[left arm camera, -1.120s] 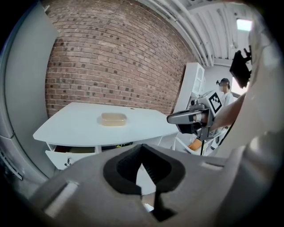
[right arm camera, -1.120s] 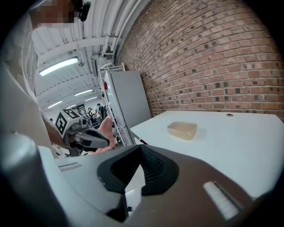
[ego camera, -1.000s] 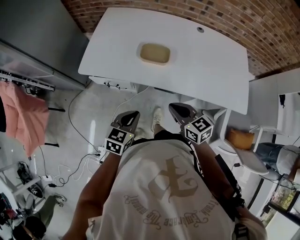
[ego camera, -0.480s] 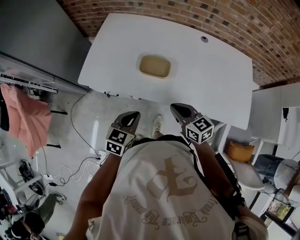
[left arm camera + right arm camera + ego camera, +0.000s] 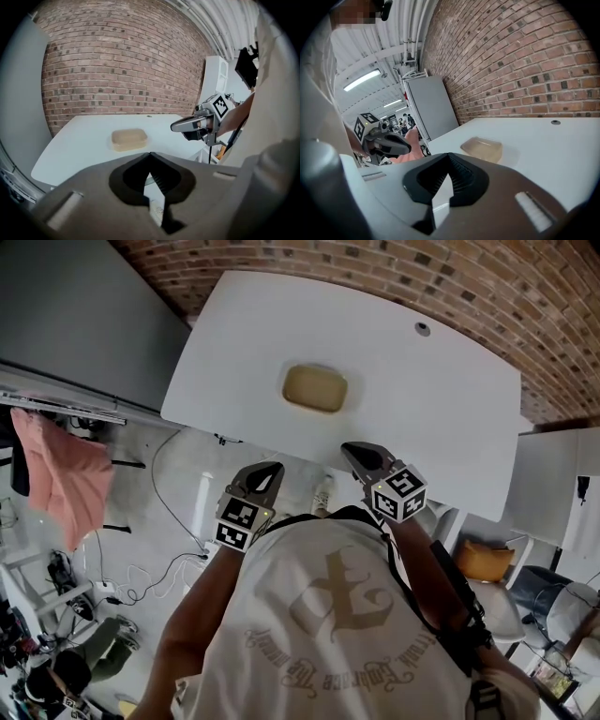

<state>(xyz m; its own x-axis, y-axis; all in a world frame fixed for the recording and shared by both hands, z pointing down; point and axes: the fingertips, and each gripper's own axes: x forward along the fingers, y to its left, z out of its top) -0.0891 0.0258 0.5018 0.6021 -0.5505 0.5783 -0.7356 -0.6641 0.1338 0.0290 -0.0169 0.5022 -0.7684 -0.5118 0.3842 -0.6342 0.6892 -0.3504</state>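
the left gripper (image 5: 265, 472) hangs just short of the white table's (image 5: 431, 418) near edge, jaws pressed together on nothing. the tan container (image 5: 315, 388) lies on the table at its 1 o'clock, well apart. the right gripper (image 5: 356, 452), at the container's 5 o'clock by the edge, is likewise closed and empty.

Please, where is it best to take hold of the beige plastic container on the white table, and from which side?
Probably across its short width, with the gripper coming from above and a jaw on each long wall. The beige plastic container lies flat and low on the white table, with rounded corners and its long side parallel to the table's near edge.
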